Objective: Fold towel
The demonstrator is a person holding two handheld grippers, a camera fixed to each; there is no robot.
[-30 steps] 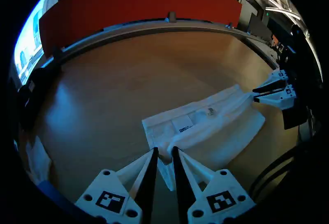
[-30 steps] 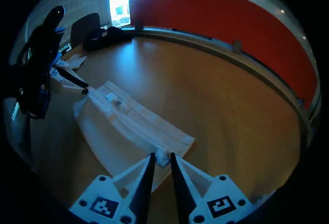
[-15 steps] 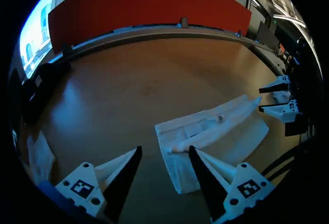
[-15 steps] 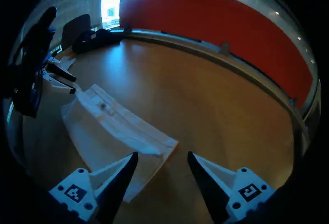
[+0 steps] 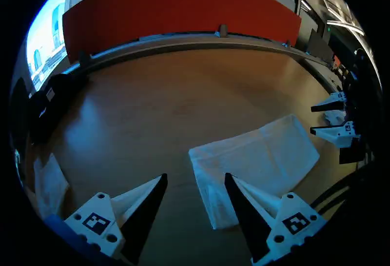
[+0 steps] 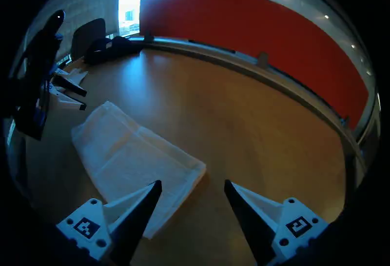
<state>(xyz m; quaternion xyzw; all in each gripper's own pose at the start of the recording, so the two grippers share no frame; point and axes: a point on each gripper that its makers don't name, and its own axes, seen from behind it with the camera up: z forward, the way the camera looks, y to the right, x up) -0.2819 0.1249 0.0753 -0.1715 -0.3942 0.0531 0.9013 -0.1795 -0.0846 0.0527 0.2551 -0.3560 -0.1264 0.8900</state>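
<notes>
A white towel (image 5: 253, 163) lies folded flat on the wooden table (image 5: 161, 100), with a smooth top layer. My left gripper (image 5: 195, 188) hangs open over the towel's near corner, with nothing between its fingers. In the right gripper view the same towel (image 6: 131, 158) stretches from the left toward the middle, and my right gripper (image 6: 191, 195) stands open just above its near corner. The right gripper (image 5: 335, 119) also appears in the left gripper view at the towel's far end, open. In the right gripper view the left gripper (image 6: 69, 92) is seen open beside a dark sleeve.
A red partition (image 5: 180, 10) runs along the table's far edge. A second white cloth (image 5: 48, 185) lies at the left edge of the left gripper view. Dark bags (image 6: 109, 49) and a chair (image 6: 90, 34) stand at the far corner by a bright window.
Both grippers let go of the towel's corners and opened wide. The held fold dropped, and the towel now lies flat with the label side covered.
</notes>
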